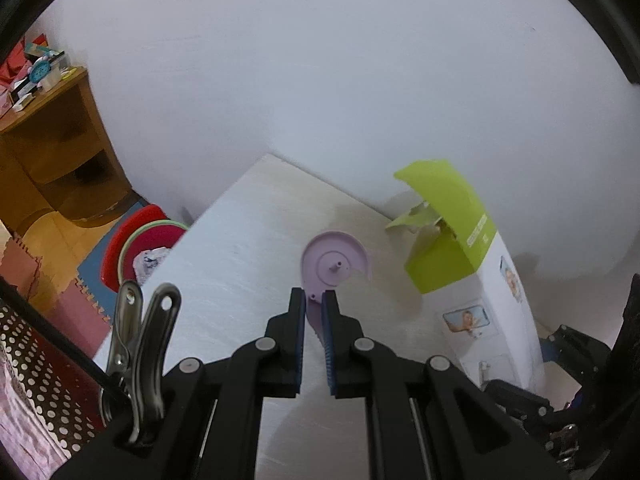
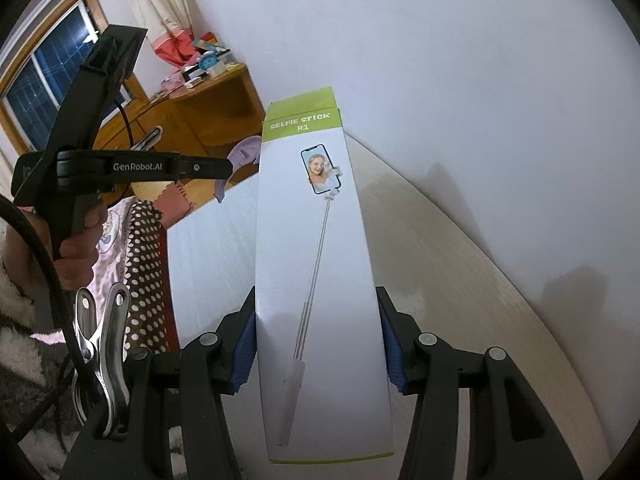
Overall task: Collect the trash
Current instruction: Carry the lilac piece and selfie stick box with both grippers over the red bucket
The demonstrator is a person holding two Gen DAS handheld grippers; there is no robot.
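Between the blue pads of my right gripper [image 2: 316,344] I clamp the long white selfie-stick box [image 2: 316,280] by its two sides, its green top end pointing away from me above the pale table [image 2: 460,264]. My left gripper [image 1: 315,312] is pressed nearly together on the edge of a smaller lilac plastic disc [image 1: 334,266], holding it over the table's corner, just beside the box's open green flap [image 1: 440,188]. Down past that corner, on the floor, sits a red bin [image 1: 136,240].
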